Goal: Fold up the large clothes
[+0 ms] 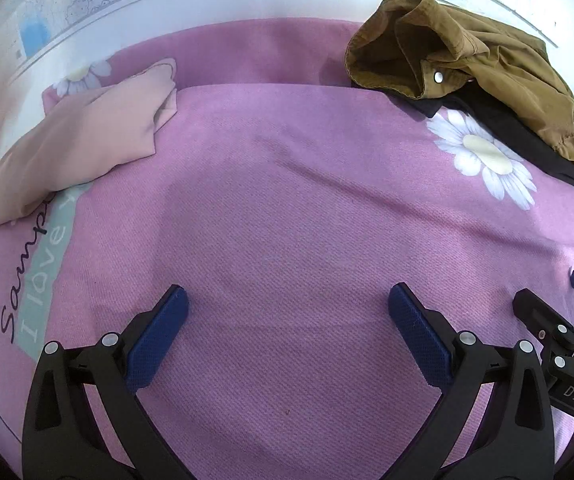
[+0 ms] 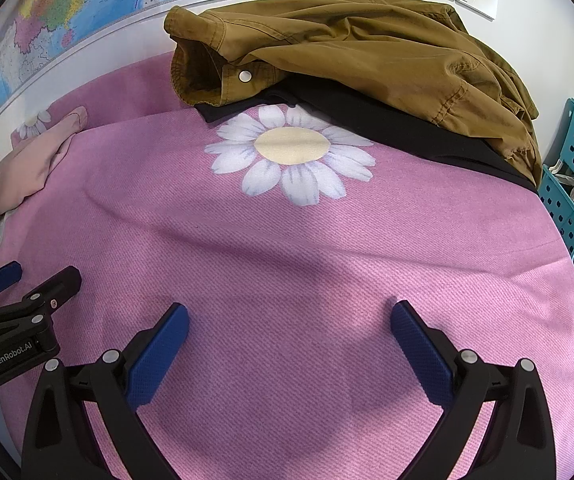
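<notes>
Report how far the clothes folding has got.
Done, it seems: a pale pink garment lies folded at the left of the pink daisy-print bedspread. In hand: nothing; the left claw and right claw are both open and empty. Left: the crumpled mustard-brown jacket and the black garment under it, both unfolded.

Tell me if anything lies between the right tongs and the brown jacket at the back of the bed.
Nothing visible does. The right tongs are open over bare pink bedspread, and only that printed cover lies before the brown jacket, which sits on a black garment.
</notes>
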